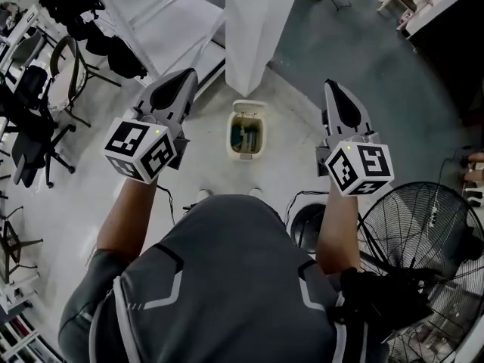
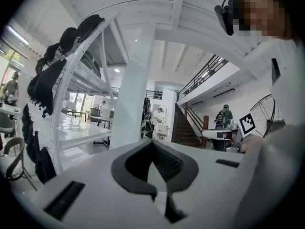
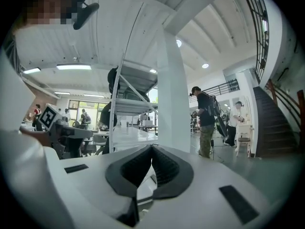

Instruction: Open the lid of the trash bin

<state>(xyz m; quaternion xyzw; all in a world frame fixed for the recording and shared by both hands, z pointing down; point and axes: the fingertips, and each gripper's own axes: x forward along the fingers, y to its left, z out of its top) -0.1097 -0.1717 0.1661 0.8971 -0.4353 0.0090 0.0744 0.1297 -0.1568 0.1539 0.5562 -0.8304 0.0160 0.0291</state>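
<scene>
head view: a small cream trash bin (image 1: 246, 156) stands on the grey floor at frame centre, below a white pillar (image 1: 253, 29). it sits between and well apart from the left gripper (image 1: 187, 78) and right gripper (image 1: 331, 88), both raised. its long axis runs up and down the frame, and its inside shows from above. the gripper views miss the bin; each shows its jaws pressed together on nothing, the pillar (image 3: 172, 94) beyond.
</scene>
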